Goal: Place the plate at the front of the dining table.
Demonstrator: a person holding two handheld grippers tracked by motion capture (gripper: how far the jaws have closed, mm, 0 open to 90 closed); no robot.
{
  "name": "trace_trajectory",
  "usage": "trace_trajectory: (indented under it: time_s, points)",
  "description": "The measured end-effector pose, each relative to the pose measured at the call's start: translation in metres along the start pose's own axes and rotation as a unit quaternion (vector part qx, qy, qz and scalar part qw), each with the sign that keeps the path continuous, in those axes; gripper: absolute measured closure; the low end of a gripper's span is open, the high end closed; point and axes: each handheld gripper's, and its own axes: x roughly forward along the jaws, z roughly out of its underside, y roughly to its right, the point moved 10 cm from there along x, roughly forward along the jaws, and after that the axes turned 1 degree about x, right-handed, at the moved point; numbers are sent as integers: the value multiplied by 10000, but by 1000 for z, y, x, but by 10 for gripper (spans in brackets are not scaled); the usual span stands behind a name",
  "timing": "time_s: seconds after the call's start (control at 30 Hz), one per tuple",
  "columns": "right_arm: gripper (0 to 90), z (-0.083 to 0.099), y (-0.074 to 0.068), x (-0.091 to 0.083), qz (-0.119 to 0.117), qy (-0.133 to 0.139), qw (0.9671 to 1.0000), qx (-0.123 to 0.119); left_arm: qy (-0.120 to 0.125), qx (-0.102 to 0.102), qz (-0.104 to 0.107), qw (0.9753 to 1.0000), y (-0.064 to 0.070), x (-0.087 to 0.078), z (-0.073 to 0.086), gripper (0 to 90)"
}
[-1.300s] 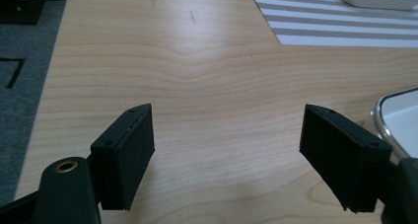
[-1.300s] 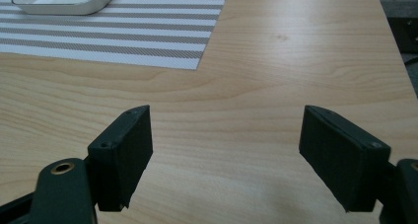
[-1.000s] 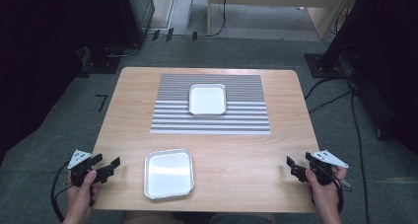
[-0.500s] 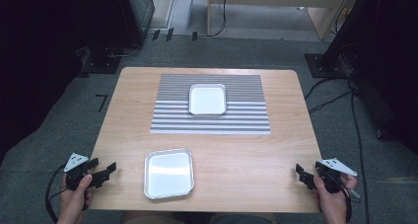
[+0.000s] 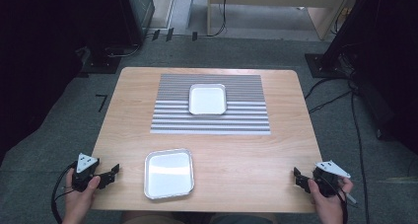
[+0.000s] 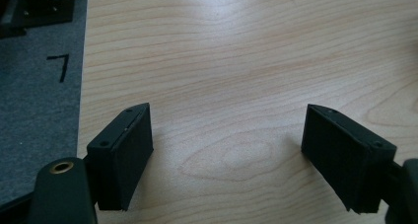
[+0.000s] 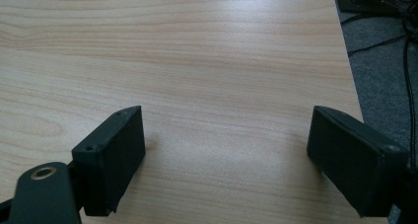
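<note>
A wooden table [image 5: 288, 135] carries a striped mat [image 5: 246, 115] and a near tray [image 5: 168, 173].

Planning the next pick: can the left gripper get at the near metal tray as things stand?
Probably yes. The left gripper sits at the table's near left edge with its jaws open, pointing toward the near tray, and only bare wood lies between them.

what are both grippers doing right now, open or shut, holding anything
Left gripper: open, empty, above bare table.
Right gripper: open, empty.

Shiny metal trays [image 5: 168, 173] & [image 5: 208, 99], matt wood-grain table [image 5: 246, 155], ribbed striped mat [image 5: 172, 115].
</note>
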Motion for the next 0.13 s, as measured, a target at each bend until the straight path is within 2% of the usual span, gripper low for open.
trace_trajectory:
  time_s: [0.13]
  points:
    - [129,0,1,0,17,-6,10000,8,-1,-2,1,10000,0,0,0,194]
